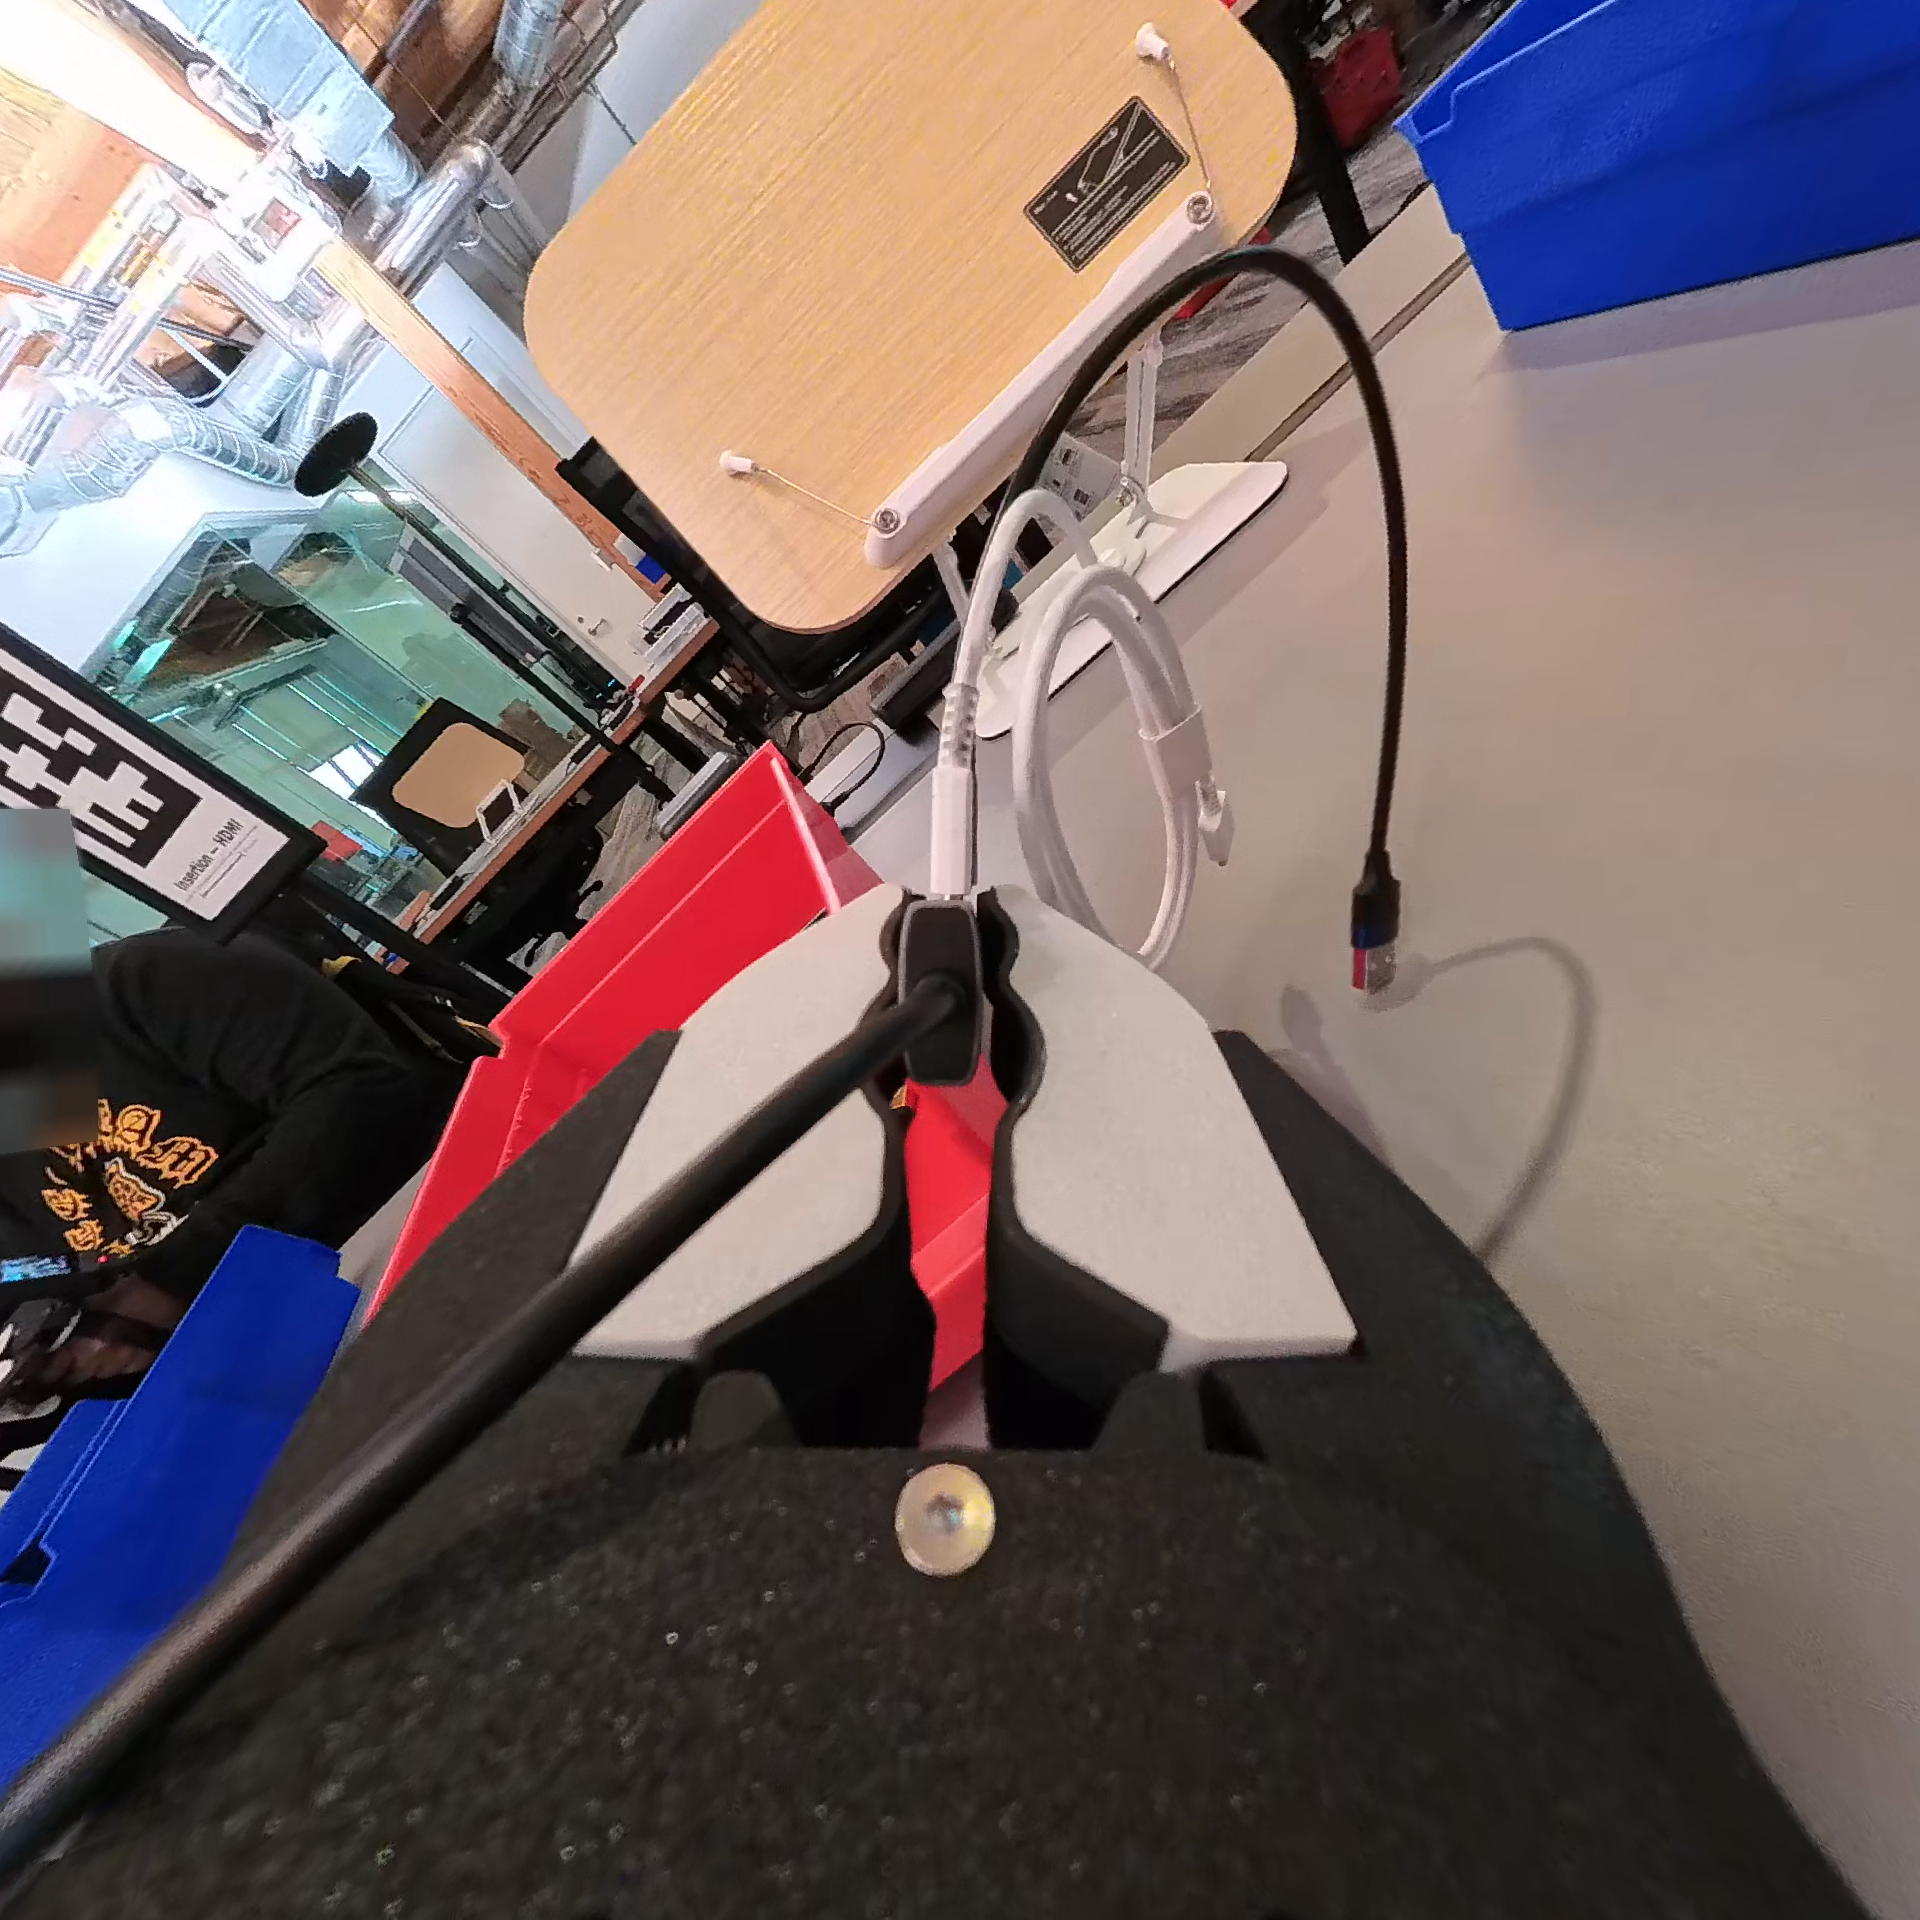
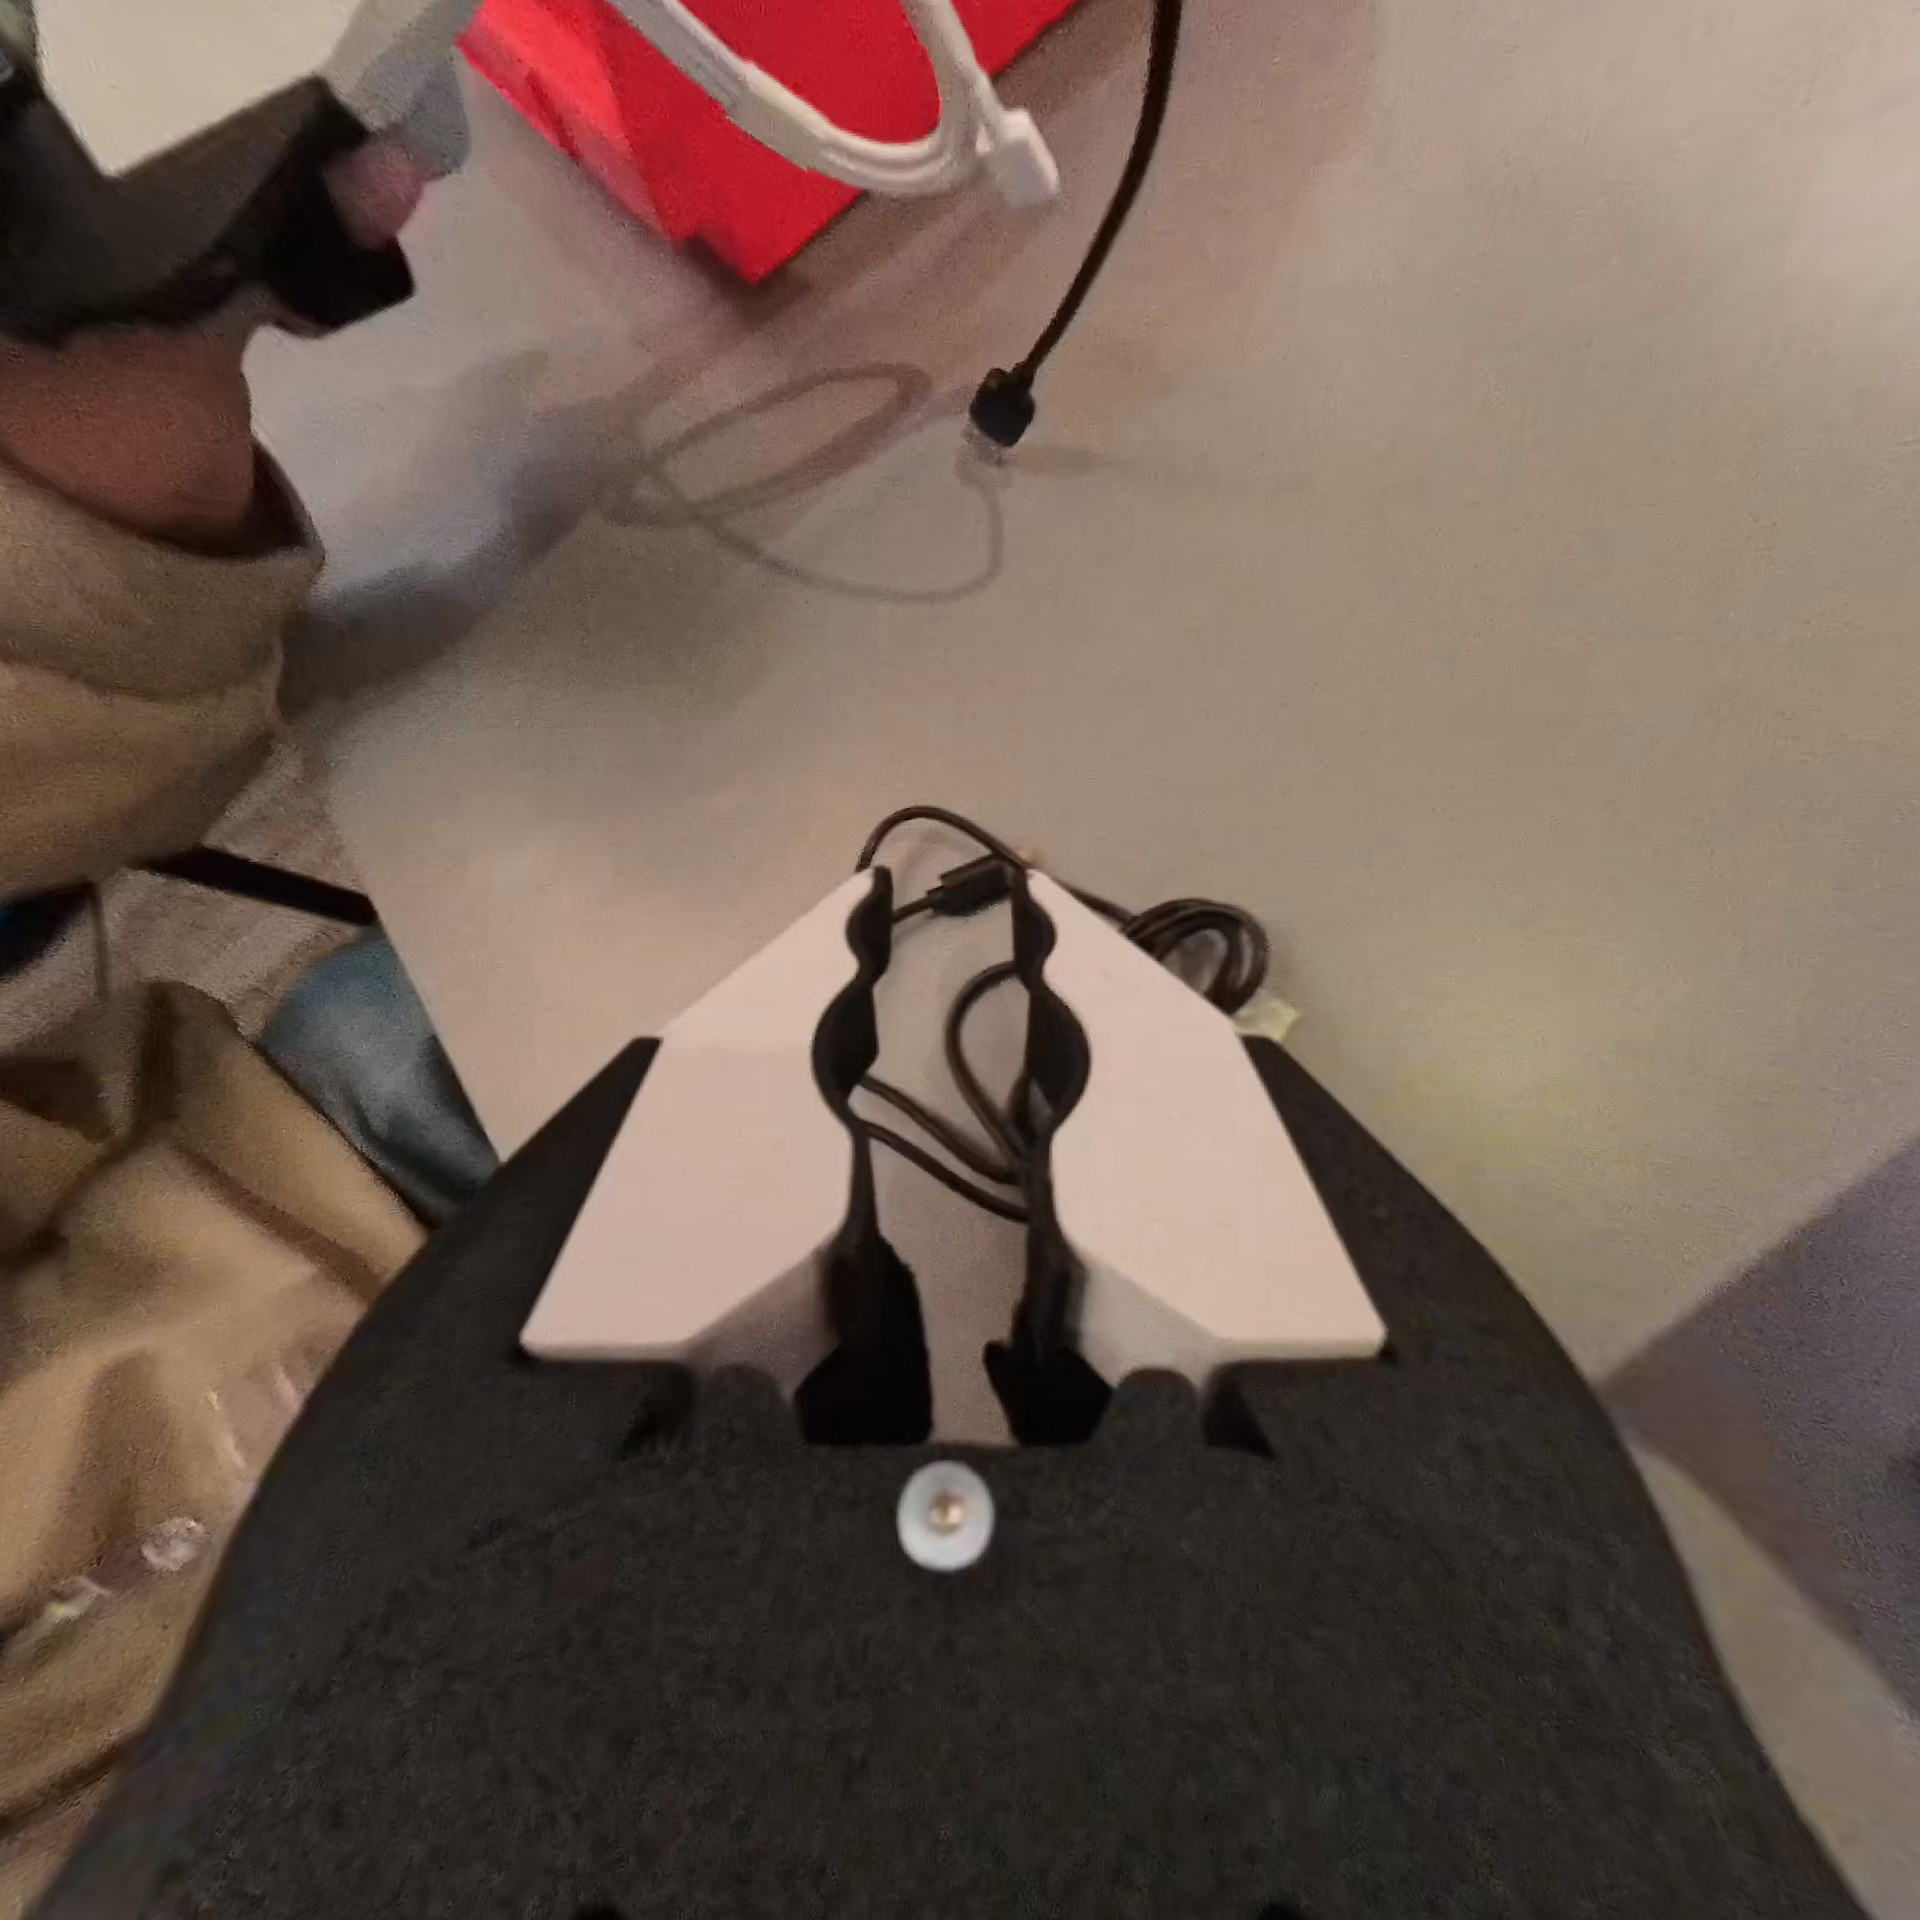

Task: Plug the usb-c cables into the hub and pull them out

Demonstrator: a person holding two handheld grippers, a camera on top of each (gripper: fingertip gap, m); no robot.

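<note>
Bright, even light with soft shadows; wide-angle edges bend, right wrist view blurred.

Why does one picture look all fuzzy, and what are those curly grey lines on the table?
The right wrist view is smeary, worst at its left edge; the left wrist view is sharp but bent by the wide lens. The grey curls are shadows: the black cable and the white cable hang over the table.

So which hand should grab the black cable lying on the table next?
Right. Its hand-held gripper is open just above the black cable, while the left hand-held gripper already clamps the hub.
</note>
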